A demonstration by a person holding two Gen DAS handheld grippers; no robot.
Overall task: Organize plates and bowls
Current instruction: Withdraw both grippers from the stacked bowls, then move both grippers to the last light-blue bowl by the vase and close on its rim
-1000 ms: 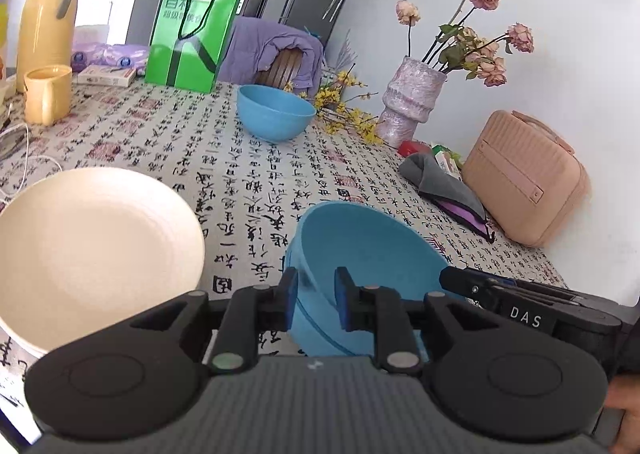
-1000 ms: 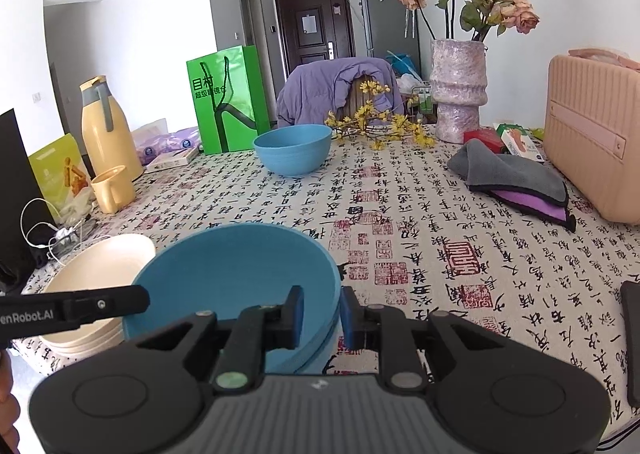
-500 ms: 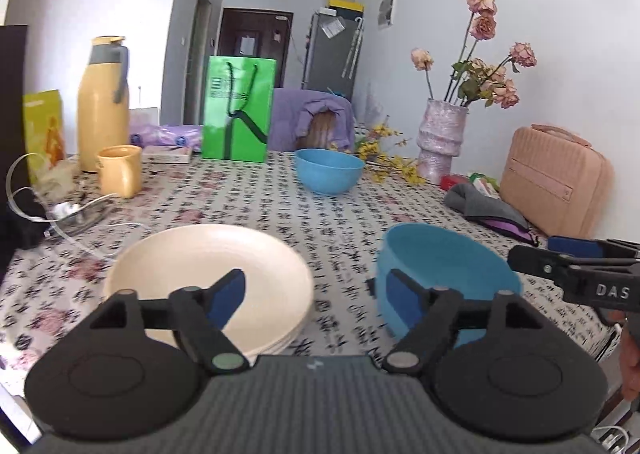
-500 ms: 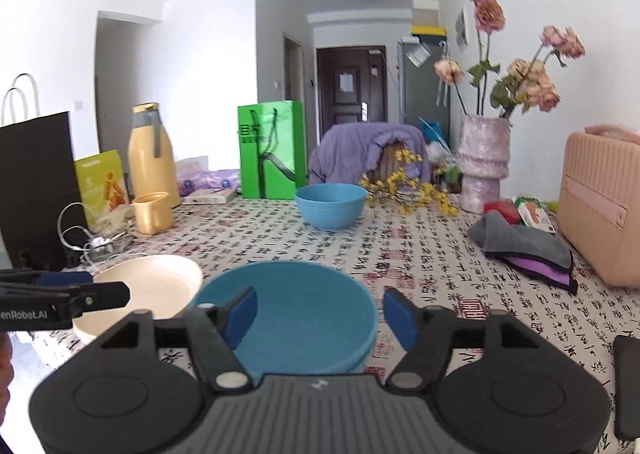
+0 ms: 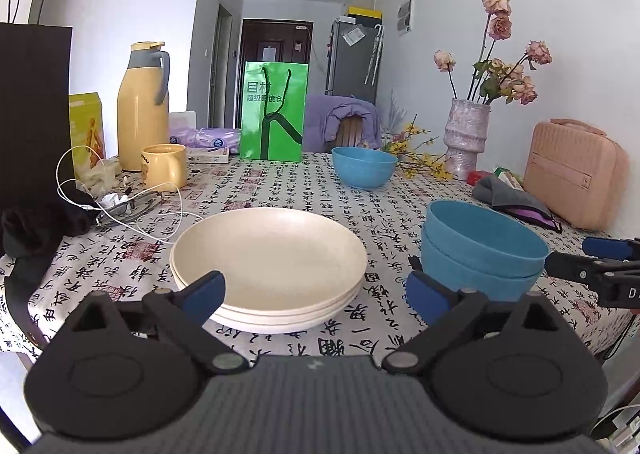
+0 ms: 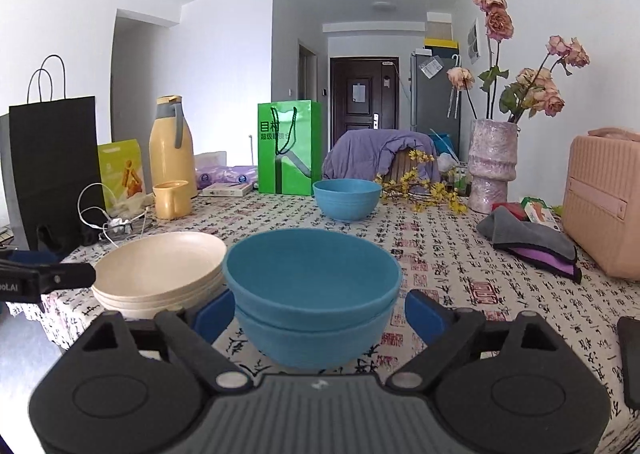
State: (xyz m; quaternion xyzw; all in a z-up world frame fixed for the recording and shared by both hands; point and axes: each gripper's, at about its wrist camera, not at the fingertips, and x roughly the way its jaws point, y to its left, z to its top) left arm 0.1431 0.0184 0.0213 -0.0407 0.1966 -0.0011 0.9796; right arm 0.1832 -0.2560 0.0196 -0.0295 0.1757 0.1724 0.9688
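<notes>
A stack of cream plates sits near the table's front edge, and two nested blue bowls stand just to its right. A third blue bowl stands alone farther back. My left gripper hangs before the plates, jaws still opening, pads touching nothing. In the right wrist view the nested bowls sit between and just beyond the pads of my right gripper, whose jaws are also opening, clear of the bowls. The plates and the lone bowl show there too.
A yellow flask, yellow mug, white cable and black bag crowd the left. A green bag stands at the back. A vase of roses, grey cloth and pink case fill the right.
Both grippers were shut at the top blue bowl's rim; they have let go, opened wide and drawn back from the table, so that more of it shows.
</notes>
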